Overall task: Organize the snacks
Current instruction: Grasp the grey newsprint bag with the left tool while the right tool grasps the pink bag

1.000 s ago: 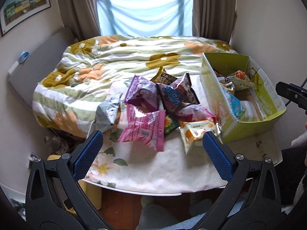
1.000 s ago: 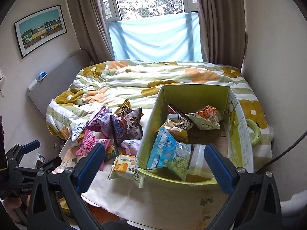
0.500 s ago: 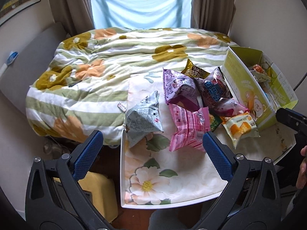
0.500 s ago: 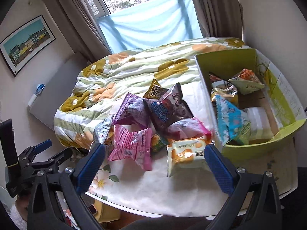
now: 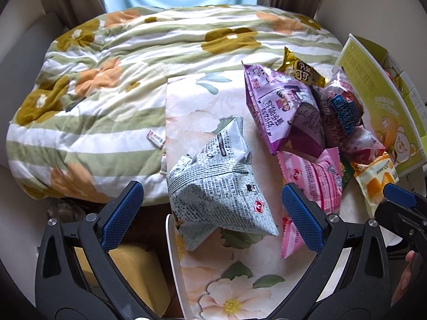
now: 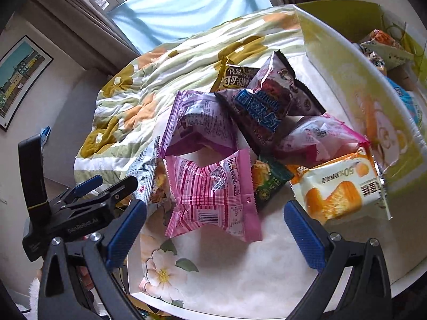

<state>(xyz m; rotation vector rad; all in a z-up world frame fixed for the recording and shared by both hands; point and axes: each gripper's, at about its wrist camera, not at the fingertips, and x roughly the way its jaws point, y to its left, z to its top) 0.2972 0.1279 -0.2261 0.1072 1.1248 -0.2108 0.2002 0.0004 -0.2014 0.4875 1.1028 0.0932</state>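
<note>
The left gripper hangs with its jaws wide apart, empty, straddling a grey newsprint-patterned snack bag that lies at the left edge of the table, partly overhanging it; the blue pads stand clear of the bag on either side. From this bag, at about 2 o'clock, sits a purple snack bag, with a gold packet beyond it at 1 o'clock and a dark bag with blue lettering just beside the purple one. A pink striped packet lies at 3 o'clock from the grey bag, touching it at the corner, and an orange-and-white cake packet lies further right, against the yellow-green cardboard box. The right gripper is likewise spread open and holds nothing; the pink striped packet lies between its blue pads, slightly ahead of them. In the right wrist view the cake packet is at 3 o'clock from the pink one, a small dark green packet is tucked between them, and a pale pink bag rests above, against the box wall. More snacks lie inside the box. The floral tablecloth covers the table, and a flowered striped quilt lies on the bed behind, at 11 o'clock.
</note>
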